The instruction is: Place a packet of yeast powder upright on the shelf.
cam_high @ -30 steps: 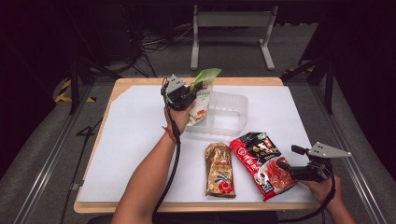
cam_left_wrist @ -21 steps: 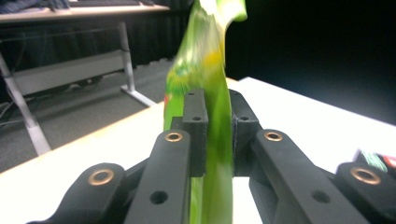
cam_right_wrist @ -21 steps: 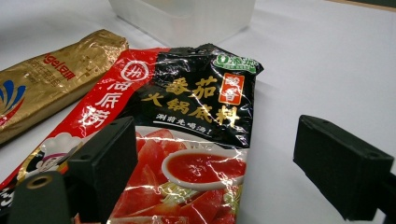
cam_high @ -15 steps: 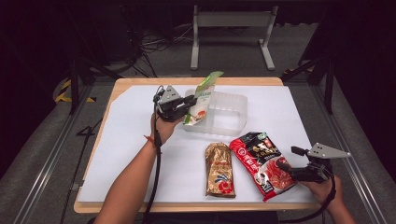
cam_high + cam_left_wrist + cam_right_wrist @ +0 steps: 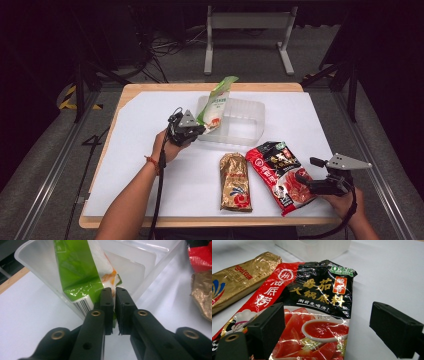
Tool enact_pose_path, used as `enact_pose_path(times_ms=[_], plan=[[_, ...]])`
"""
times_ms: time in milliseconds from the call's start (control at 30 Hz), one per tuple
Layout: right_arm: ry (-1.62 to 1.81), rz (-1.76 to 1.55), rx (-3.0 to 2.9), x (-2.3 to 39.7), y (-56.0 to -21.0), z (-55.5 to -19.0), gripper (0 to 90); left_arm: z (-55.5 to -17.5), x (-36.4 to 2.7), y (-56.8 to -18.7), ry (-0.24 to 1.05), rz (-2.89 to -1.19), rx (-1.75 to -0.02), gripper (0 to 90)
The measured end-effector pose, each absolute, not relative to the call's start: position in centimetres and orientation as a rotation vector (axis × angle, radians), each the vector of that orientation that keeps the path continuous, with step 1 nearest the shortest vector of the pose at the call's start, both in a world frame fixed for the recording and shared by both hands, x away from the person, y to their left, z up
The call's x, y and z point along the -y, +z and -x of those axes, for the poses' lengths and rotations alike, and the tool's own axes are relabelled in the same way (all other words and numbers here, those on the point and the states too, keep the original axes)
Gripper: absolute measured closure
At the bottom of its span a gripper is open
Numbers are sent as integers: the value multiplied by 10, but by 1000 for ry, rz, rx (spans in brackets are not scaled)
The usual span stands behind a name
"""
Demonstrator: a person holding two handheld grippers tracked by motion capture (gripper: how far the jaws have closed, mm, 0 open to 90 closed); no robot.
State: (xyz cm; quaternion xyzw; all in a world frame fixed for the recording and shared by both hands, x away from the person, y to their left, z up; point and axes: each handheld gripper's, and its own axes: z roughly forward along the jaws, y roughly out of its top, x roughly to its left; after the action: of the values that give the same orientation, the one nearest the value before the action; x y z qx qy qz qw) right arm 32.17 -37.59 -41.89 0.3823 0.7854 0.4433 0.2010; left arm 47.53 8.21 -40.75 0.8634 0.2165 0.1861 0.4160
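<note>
The left gripper's (image 5: 111, 293) black fingers (image 5: 107, 302) have just been closing and now clamp the lower corner of a green-and-white plastic food pouch (image 5: 77, 272), which leans upright inside a clear plastic bin (image 5: 240, 120) on the white-covered table (image 5: 125, 165). The right gripper's (image 5: 324, 322) fingers (image 5: 268, 325) stand wide apart over the near end of a red-and-black foil sauce packet (image 5: 317, 315), just beside a gold foil packet (image 5: 239, 277).
</note>
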Motion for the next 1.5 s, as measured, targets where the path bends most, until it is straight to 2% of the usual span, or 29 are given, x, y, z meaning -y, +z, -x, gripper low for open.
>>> enact_pose_path(times_ms=[167, 333, 533, 667, 733, 800, 933, 1033, 1100, 1200, 1500], plan=[[1236, -1072, -2192, 377, -419, -322, 136, -480, -81, -407, 445, -2170, -555, 885], [1228, -1076, -2192, 377, -419, -321, 136, -485, -68, -413, 498, -2232, -560, 898], [1225, -1070, -2201, 375, -420, -320, 135, -480, -70, -415, 434, -2151, -551, 882], [1233, -1079, -2189, 378, -420, -319, 136, -463, -76, -406, 386, -2085, -478, 830], [1235, -1082, -2188, 378, -420, -319, 136, -460, -77, -404, 376, -2074, -473, 760], [1231, -1074, -2190, 377, -419, -319, 136, -449, -79, -401, 329, -2052, -456, 752], [1224, -1064, -2198, 375, -419, -319, 136, -435, -80, -406, 238, -2047, -453, 640], [1226, -1068, -2199, 374, -419, -320, 136, -430, -78, -413, 202, -2073, -459, 560], [1231, -1074, -2195, 375, -419, -322, 136, -429, -76, -418, 175, -2106, -465, 469], [1227, -1084, -2194, 376, -419, -324, 136, -428, -75, -423, 147, -2106, -455, 398], [1218, -1074, -2202, 373, -419, -327, 136, -435, -59, -434, 59, -2111, -443, 302]])
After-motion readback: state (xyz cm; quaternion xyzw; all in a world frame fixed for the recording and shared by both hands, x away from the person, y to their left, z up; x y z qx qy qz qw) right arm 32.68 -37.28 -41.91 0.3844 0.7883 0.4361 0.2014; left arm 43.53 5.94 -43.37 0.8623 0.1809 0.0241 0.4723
